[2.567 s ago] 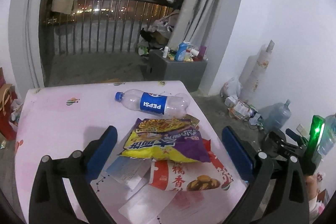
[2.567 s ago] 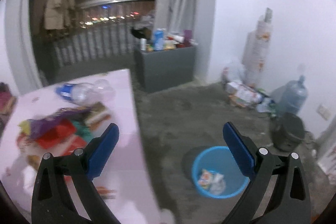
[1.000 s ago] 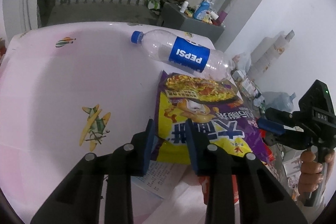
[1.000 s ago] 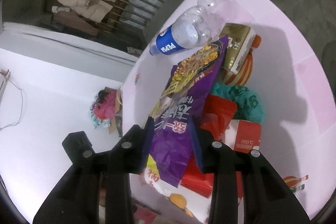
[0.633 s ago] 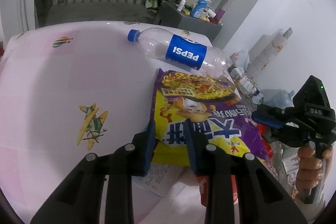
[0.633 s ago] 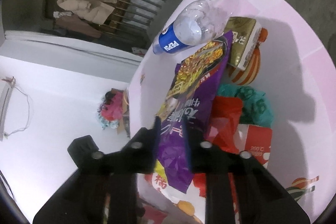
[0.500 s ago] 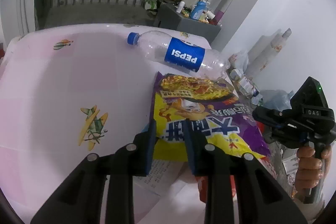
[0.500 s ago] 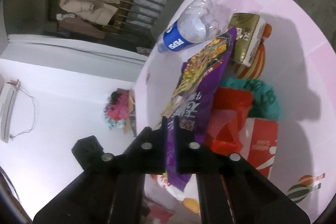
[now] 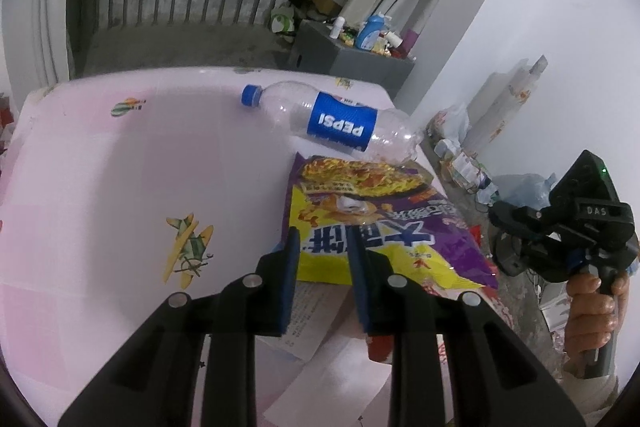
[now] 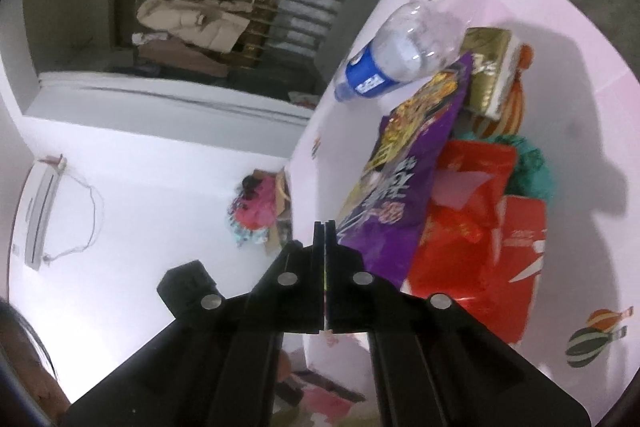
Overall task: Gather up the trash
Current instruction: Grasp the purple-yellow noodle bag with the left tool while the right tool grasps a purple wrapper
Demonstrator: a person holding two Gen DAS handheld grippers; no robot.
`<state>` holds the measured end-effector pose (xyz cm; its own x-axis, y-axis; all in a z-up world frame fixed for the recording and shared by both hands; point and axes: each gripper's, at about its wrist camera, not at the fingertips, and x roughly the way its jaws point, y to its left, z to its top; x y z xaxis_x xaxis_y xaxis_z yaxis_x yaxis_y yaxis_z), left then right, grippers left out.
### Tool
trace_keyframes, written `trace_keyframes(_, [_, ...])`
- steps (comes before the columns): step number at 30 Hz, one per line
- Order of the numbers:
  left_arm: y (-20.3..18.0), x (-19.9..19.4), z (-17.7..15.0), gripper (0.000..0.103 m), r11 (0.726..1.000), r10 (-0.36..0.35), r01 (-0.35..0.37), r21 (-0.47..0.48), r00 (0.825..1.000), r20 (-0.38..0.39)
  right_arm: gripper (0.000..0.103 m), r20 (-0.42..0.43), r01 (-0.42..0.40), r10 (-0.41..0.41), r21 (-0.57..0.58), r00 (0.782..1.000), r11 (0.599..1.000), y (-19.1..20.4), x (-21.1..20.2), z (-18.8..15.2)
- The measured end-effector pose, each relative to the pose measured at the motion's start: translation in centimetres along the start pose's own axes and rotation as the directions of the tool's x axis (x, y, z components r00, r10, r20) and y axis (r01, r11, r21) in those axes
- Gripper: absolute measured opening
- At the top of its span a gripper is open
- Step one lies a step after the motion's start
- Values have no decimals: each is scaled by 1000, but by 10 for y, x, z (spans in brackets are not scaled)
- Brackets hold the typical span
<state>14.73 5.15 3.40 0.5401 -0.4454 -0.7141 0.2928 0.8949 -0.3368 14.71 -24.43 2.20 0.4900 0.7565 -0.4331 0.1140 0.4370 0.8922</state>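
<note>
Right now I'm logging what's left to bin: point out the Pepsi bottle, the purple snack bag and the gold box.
Pepsi bottle (image 9: 344, 121), left wrist view, blue label.
purple snack bag (image 9: 372, 223), left wrist view, printed front.
gold box (image 10: 490, 69), right wrist view, top face.

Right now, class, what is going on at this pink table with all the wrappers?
A person is clearing trash. The right hand-held gripper is shut on the corner of the purple snack bag. The left hand-held gripper sits partly open at the bag's near yellow edge. The Pepsi bottle and red packets lie untouched on the table.
</note>
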Motion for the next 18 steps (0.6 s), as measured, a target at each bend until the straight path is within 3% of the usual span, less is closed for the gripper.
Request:
trace_keyframes(4, [4,17,-5,24,1000,16,-16,-10,999,-47,36,44,53,-55,47,997,997,-11,-1,9])
trace_keyframes(5, [5,20,-6,24,1000,17,-18,-13,998,-55,39,56,59,-62,56,997,997,-13,-2,14])
trace_keyframes(18, [11,30,-13,24,1000,17,-18,-16,995,-96,44,37,111,-118,151,992,982,-34,20,40])
